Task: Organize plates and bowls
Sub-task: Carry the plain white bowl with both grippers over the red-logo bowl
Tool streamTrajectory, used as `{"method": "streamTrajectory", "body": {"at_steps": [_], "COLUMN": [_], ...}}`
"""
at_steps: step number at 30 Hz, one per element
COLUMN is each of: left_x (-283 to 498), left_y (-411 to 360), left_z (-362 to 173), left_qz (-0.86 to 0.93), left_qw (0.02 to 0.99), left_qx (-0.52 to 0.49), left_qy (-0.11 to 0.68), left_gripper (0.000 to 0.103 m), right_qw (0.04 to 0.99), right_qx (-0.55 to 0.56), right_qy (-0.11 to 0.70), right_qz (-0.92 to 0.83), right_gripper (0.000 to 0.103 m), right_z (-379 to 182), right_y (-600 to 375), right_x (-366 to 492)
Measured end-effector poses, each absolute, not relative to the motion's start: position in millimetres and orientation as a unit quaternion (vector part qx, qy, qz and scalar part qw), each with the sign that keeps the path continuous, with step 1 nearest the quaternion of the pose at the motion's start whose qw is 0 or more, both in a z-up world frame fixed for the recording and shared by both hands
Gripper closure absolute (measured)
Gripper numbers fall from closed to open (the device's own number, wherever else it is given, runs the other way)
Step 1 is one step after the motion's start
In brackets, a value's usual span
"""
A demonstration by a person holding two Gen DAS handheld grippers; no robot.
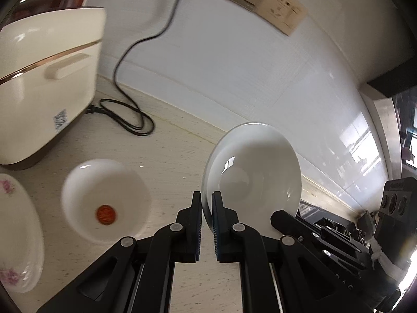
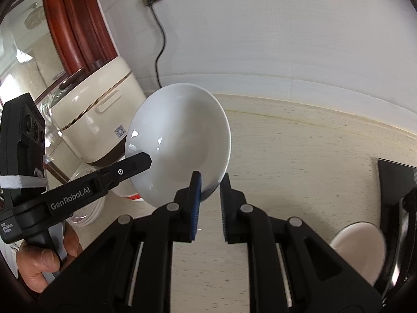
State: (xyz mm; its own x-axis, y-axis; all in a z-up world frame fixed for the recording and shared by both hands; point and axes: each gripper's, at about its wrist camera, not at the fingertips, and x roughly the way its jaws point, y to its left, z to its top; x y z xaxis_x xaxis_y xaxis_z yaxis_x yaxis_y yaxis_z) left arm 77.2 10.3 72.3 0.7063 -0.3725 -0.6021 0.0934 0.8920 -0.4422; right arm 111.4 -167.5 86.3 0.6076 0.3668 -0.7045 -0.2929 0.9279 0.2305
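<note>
A plain white bowl [image 1: 255,172] hangs tilted above the beige counter, its hollow facing the cameras. My left gripper [image 1: 206,203] is shut on its left rim, which is pinched between the pads. My right gripper [image 2: 209,187] has the bowl's [image 2: 179,140] lower right rim between its jaws, the blue pad against the inside. In the right wrist view the left gripper [image 2: 142,161] reaches to the bowl's left edge. On the counter stand a white bowl with a red mark [image 1: 105,200] and a floral plate [image 1: 18,232].
A cream rice cooker [image 1: 47,78] stands at the back left, its black cord [image 1: 125,114] coiled by the white wall. Stacked dishes [image 2: 86,208] sit behind a person's hand [image 2: 44,263]. Another white bowl [image 2: 359,250] and a black appliance [image 2: 396,182] are at the right.
</note>
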Motion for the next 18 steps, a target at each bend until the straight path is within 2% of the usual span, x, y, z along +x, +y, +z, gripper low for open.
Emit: {"method": "streamTrajectory", "body": {"at_steps": [18], "left_x": [69.1], "left_y": [97.2], "left_z": [51.0], "left_qz": [-0.087], "left_qw": [0.895], "left_qx": [-0.242], "left_qy": [0.364], "left_gripper": [0.096], "right_qw": [0.874], "right_qx": [0.021], "right_qy": [0.430], "right_qz": [0.226], "right_gripper": [0.085], "right_z": [68.5], "right_y": [-76.9], "right_x": [123.9]}}
